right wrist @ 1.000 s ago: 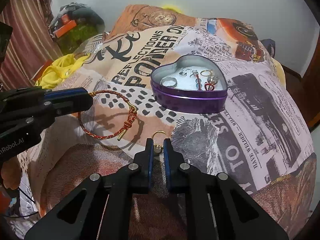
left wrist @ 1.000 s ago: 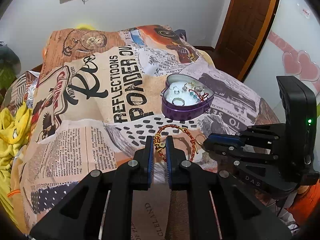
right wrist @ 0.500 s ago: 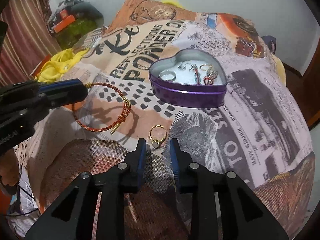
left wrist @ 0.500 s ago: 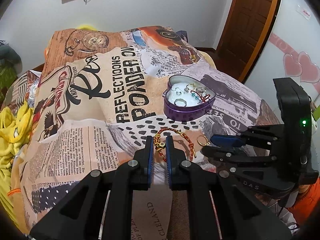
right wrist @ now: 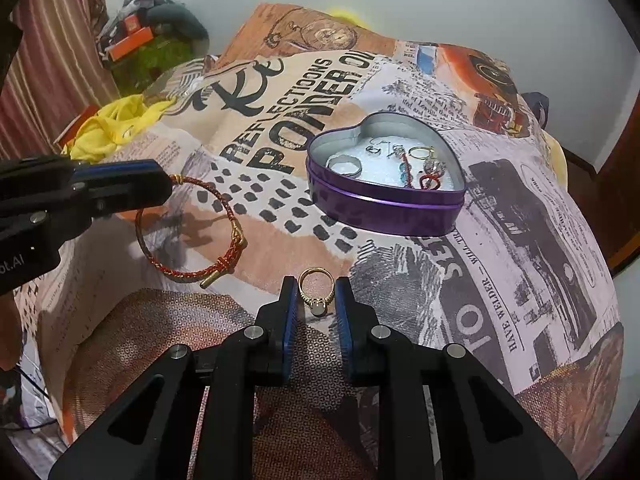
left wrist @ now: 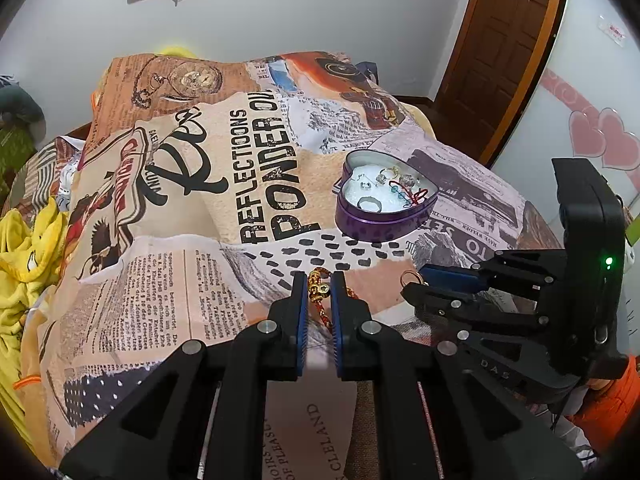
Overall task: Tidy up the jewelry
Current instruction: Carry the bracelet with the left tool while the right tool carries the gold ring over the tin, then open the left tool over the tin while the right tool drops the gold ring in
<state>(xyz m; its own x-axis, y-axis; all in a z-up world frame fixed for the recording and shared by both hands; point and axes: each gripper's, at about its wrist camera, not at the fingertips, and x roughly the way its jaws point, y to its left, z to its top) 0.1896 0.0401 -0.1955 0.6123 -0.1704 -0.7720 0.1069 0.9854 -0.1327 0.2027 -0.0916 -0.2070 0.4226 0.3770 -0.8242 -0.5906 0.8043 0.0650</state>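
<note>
Landmark: purple heart-shaped tin [right wrist: 386, 200], lid off, sitting on a newspaper-collage bedspread [left wrist: 192, 264] printed "REFLECTIOONS", "PONDER OU…", "HAVE WELDER – WILL TR…" and, near the cameras, "CLEAND". Inside the tin, on a white liner: a silver band ring [right wrist: 345, 166], a thin gold ring [right wrist: 420, 153], a red cord with blue beads [right wrist: 406, 170], and some small silver pieces too tiny to name. Left gripper [left wrist: 318, 289], nearer the camera than the tin and to its left, is clamped narrow on a red-and-gold braided bracelet [right wrist: 188, 232]; the bracelet loop lies on the fabric left of the tin in the right wrist view, one end caught in the blue pads, gold toggle end free. Right gripper [right wrist: 316, 294], straight in front of the tin on the near side, has a gold ring with a pale stone [right wrist: 316, 290] between its jaws; the jaws have just been closing, gap small, and the pads look to touch the band's sides but I cannot tell if they press. Right gripper body reads "DAS"; left gripper body shows "…ot.AI". Yellow cloth [left wrist: 24, 248] is bunched far left of the tin, a wooden door [left wrist: 508, 52] behind it, and pink heart stickers [left wrist: 600, 140] on the wall to its right.
</note>
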